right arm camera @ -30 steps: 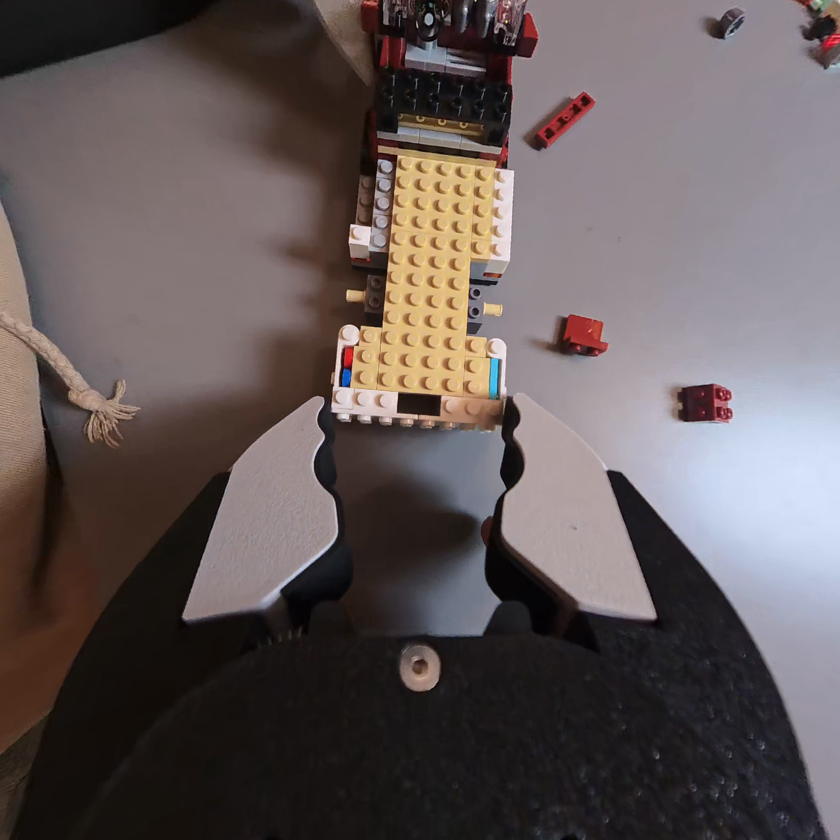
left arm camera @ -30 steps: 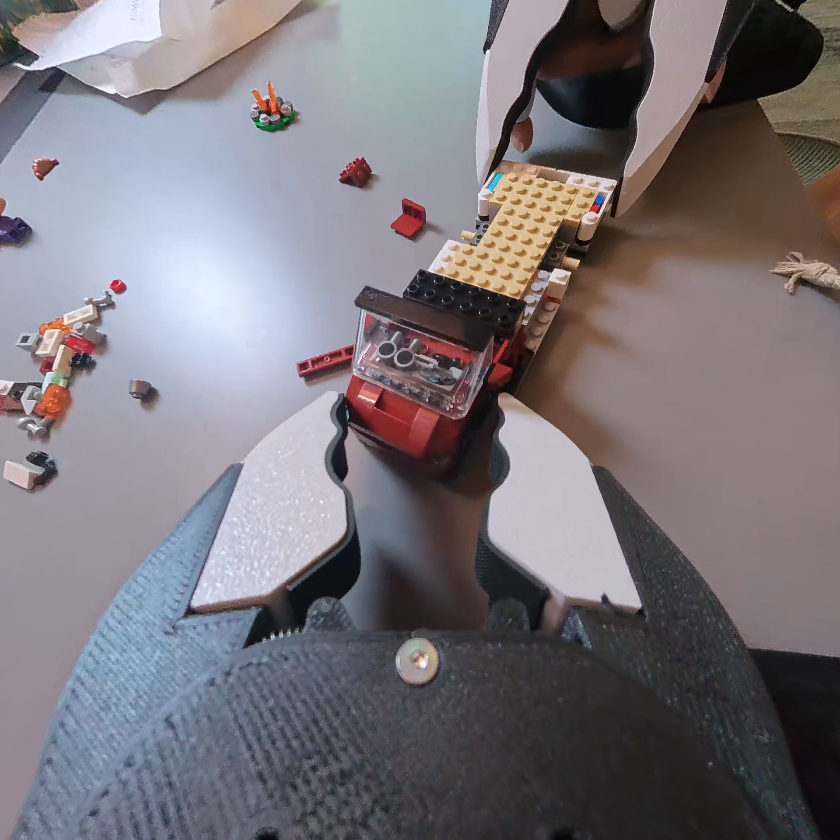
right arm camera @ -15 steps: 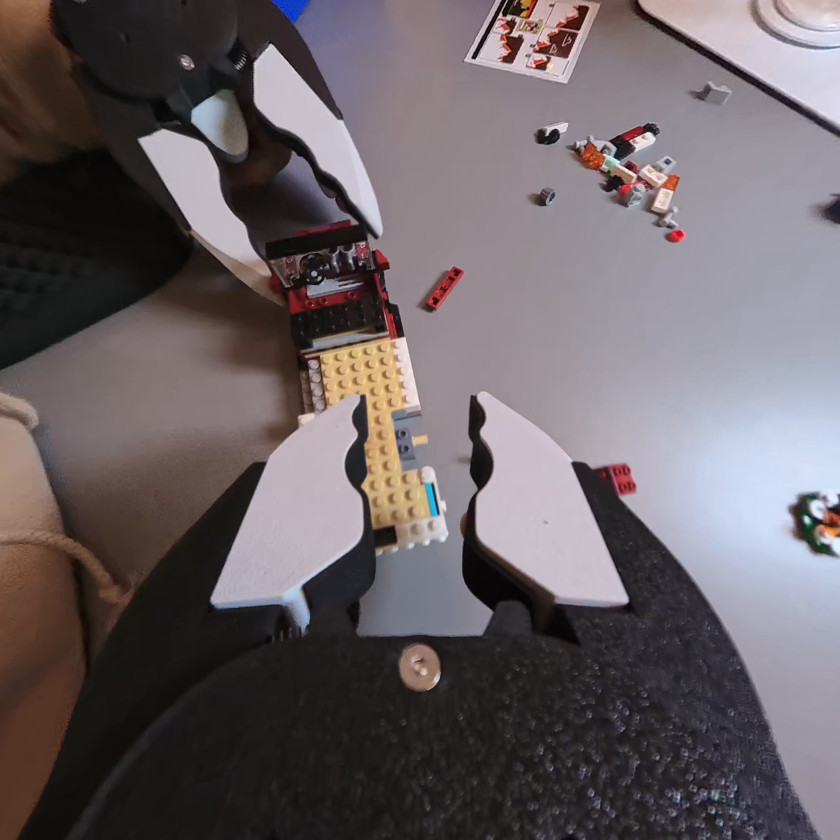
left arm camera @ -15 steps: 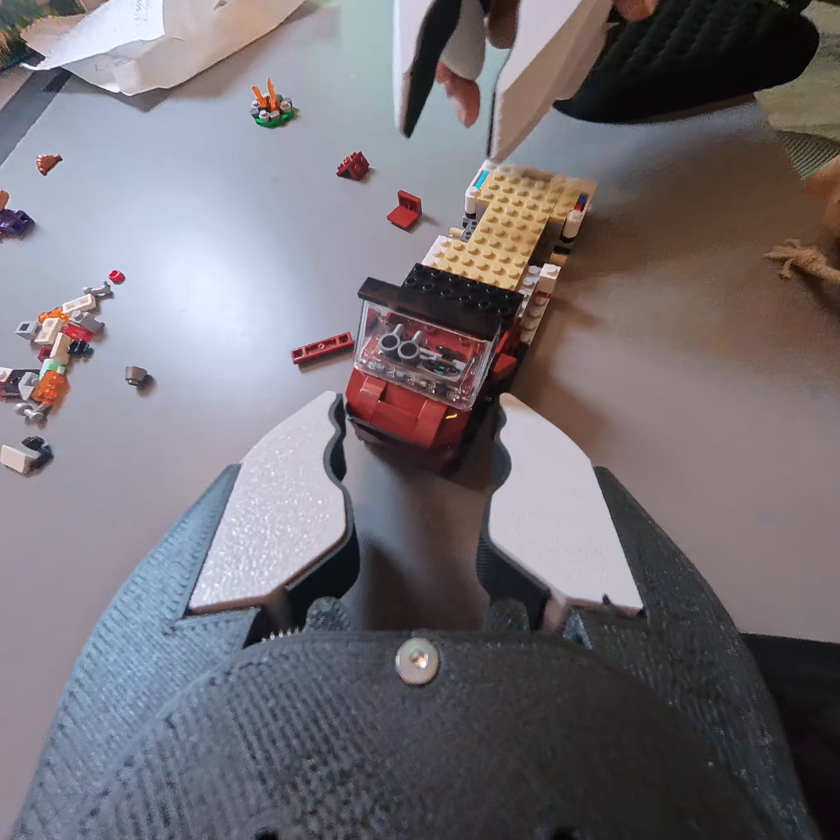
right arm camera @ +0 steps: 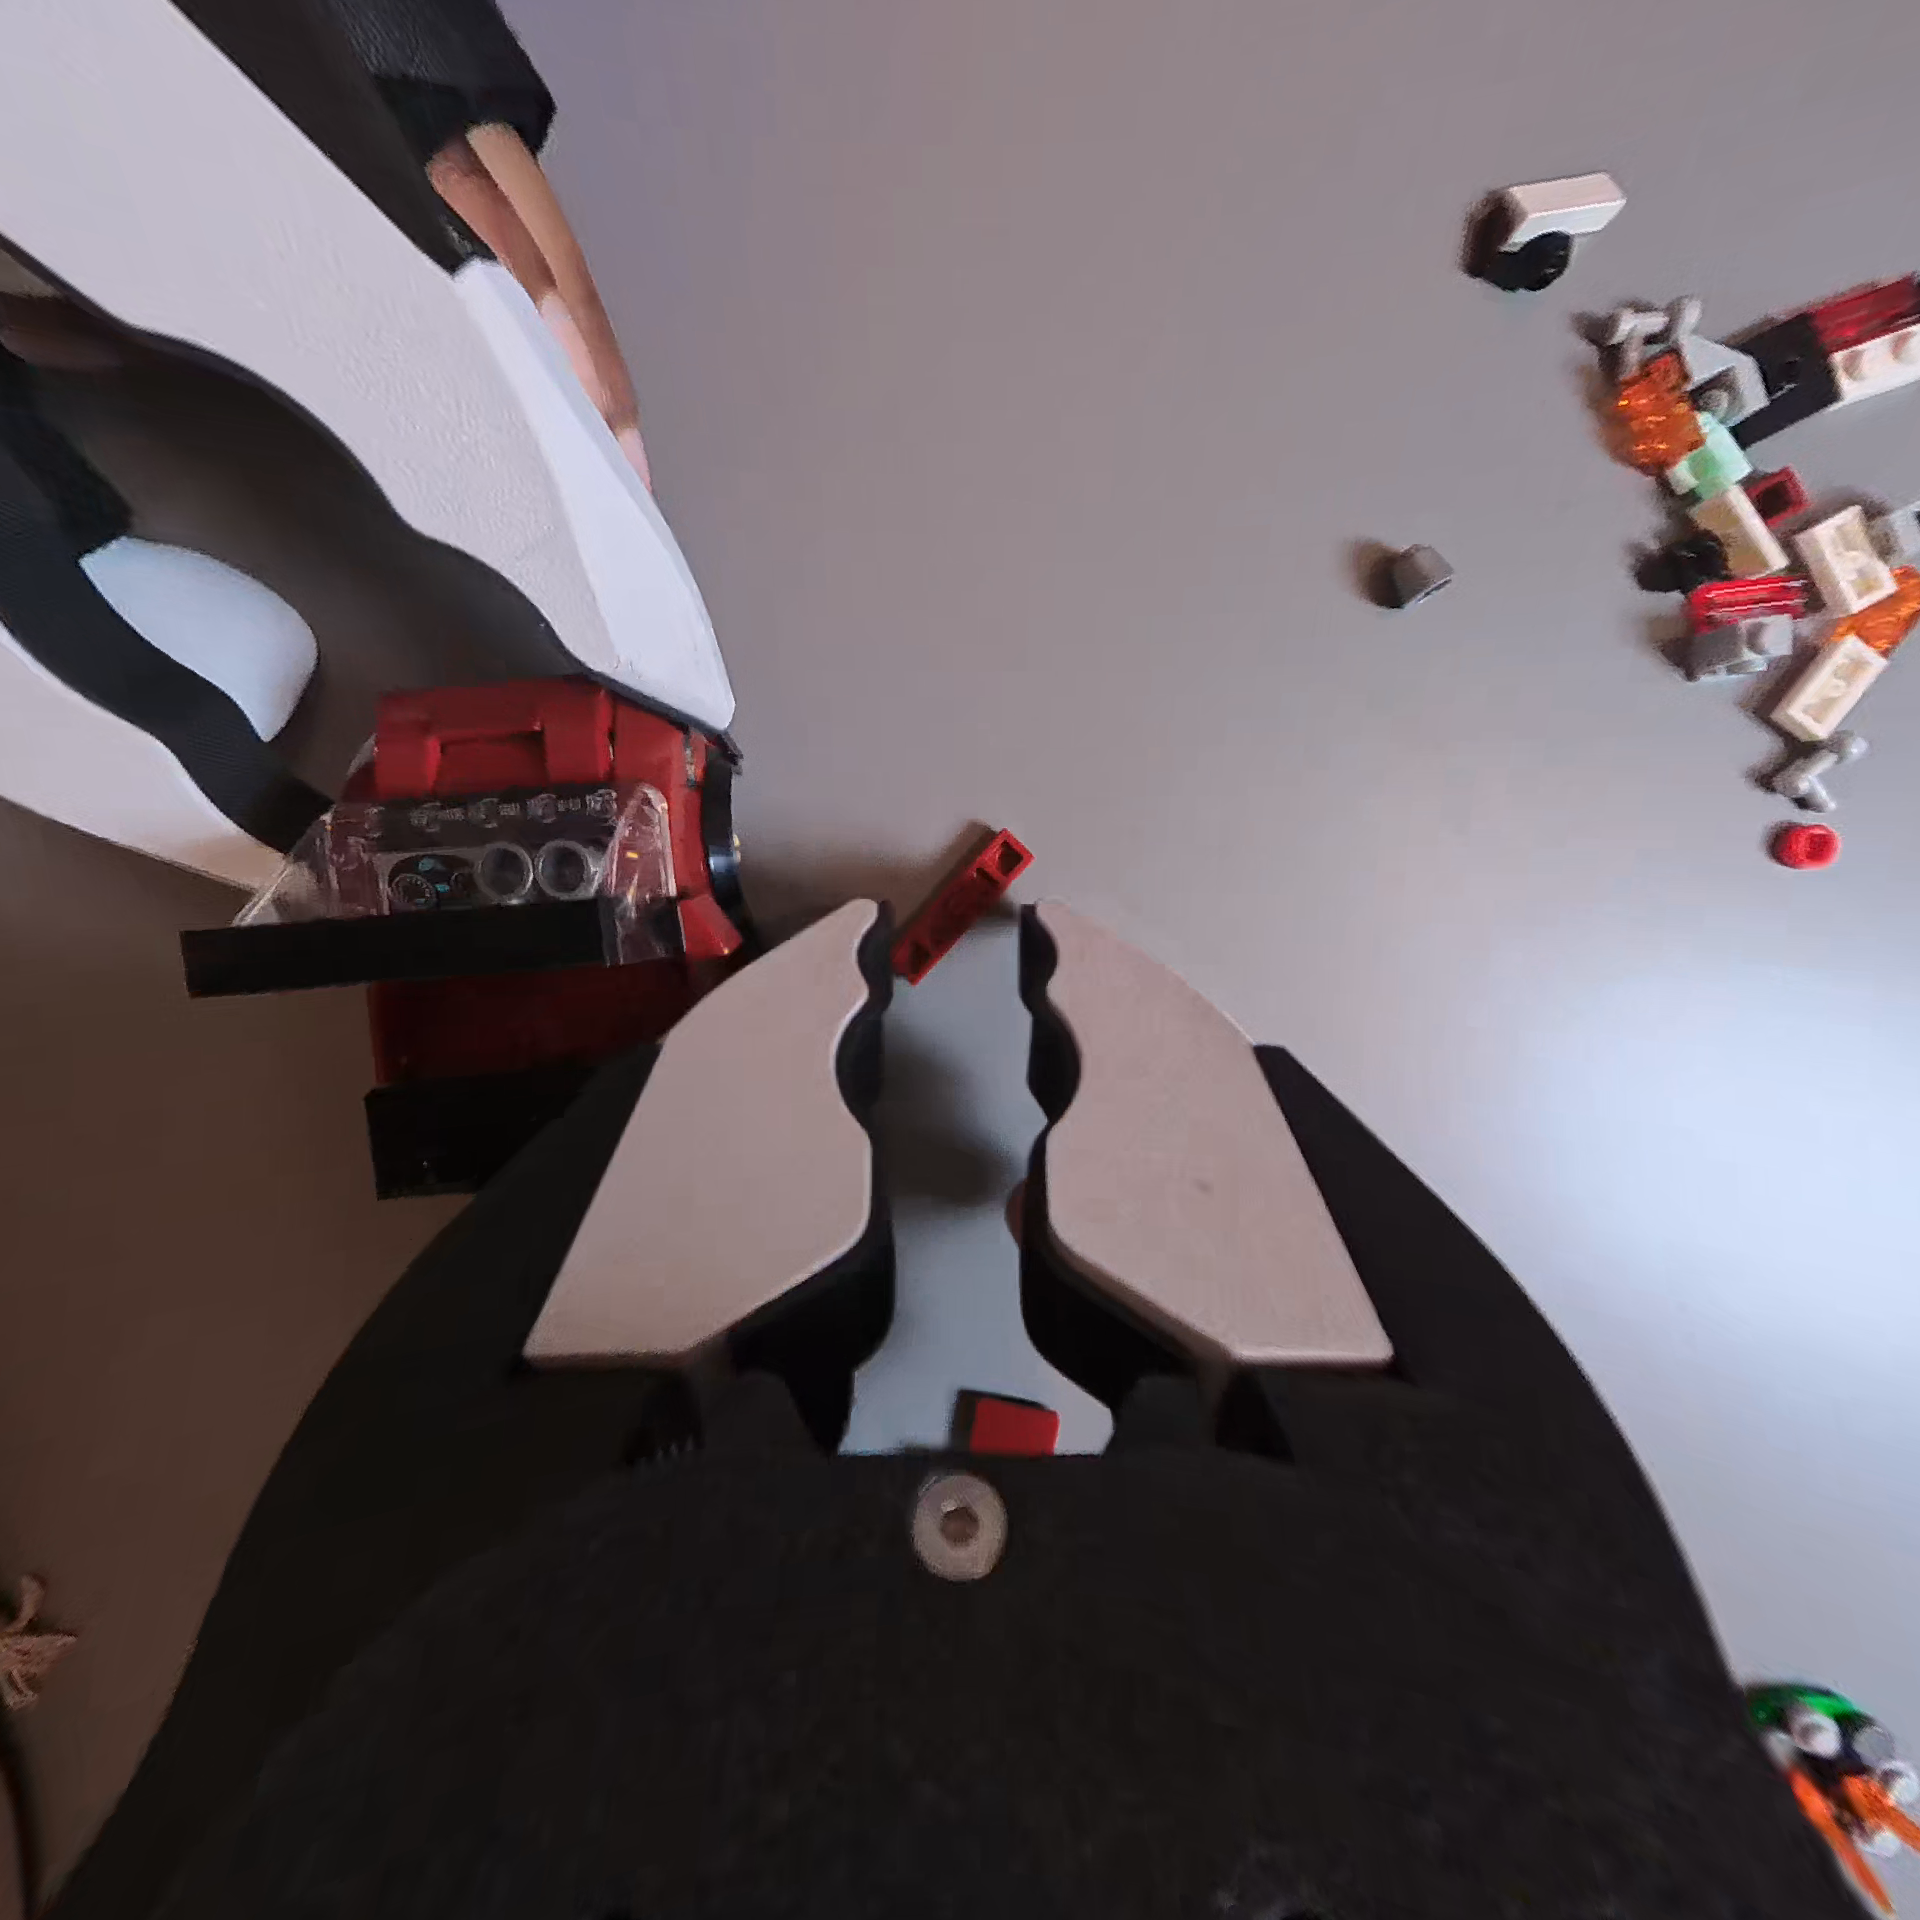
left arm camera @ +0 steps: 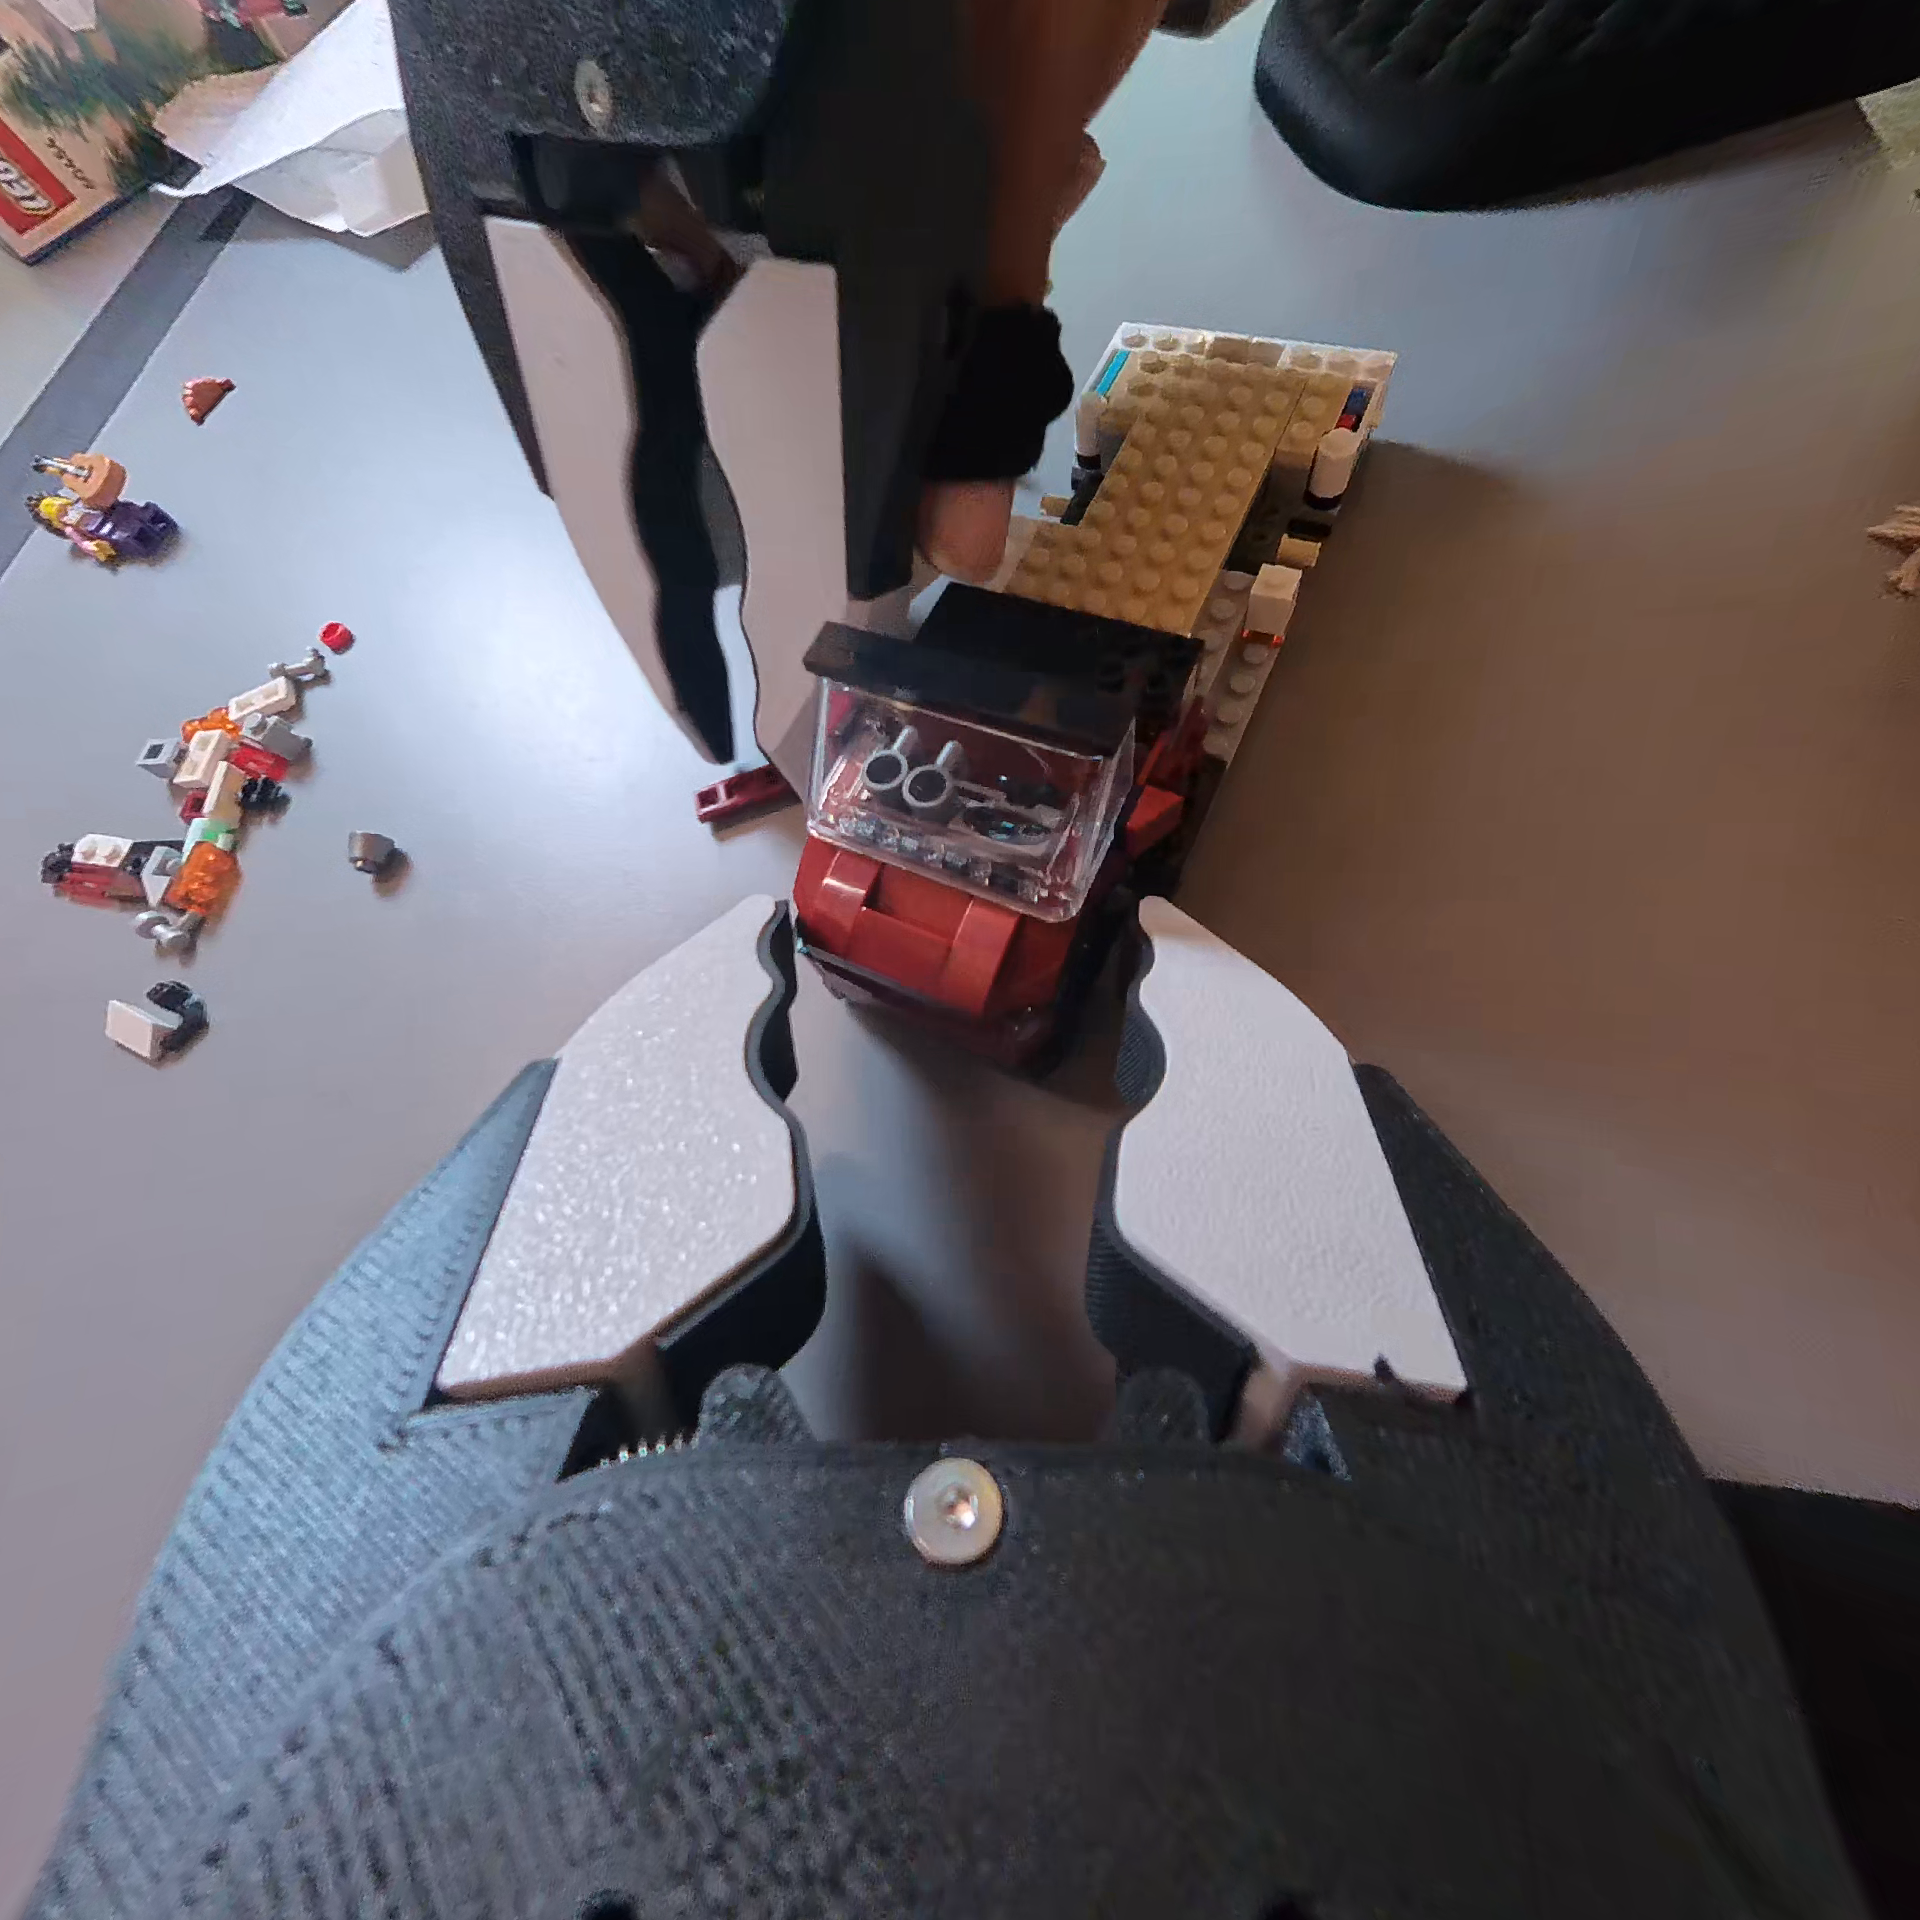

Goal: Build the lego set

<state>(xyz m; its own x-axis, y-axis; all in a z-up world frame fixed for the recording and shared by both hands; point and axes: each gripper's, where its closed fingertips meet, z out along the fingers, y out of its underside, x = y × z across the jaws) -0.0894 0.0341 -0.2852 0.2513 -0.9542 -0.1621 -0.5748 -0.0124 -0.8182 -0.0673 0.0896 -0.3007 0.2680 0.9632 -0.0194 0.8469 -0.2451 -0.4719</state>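
Observation:
A brick truck (left arm camera: 966, 790) with a dark red hood, clear windshield and tan studded deck (left arm camera: 1174, 499) stands on the grey table (left arm camera: 1558, 831). My left gripper (left arm camera: 961, 914) is shut on the truck's front, one pad on each side of the hood. One of its fingers (right arm camera: 623, 582) shows at the hood (right arm camera: 488, 748) in the right wrist view. My right gripper (right arm camera: 951, 914) is open with narrow jaws, tips low over a small dark red plate (right arm camera: 961, 904) lying beside the cab. Only its left pad is near the plate's end. It reaches down in the left wrist view (left arm camera: 738, 743) above that plate (left arm camera: 740, 795).
A pile of small loose pieces (left arm camera: 197, 810) lies left of the truck, also seen in the right wrist view (right arm camera: 1787, 540). A grey stud (right arm camera: 1408, 571) and a red stud (right arm camera: 1803, 844) lie apart. White paper (left arm camera: 301, 135) and a box (left arm camera: 62, 156) sit at the back left. A red piece (right arm camera: 1008, 1421) lies under my right gripper. The right tips stand about 9 centimetres off the grey stud (right arm camera: 1408, 571). Look for it in the left wrist view (left arm camera: 370, 854) too.
My right gripper left the truck's rear end, swung over to the left of the cab and narrowed its jaws above the small red plate. My left gripper stayed on the truck's front.

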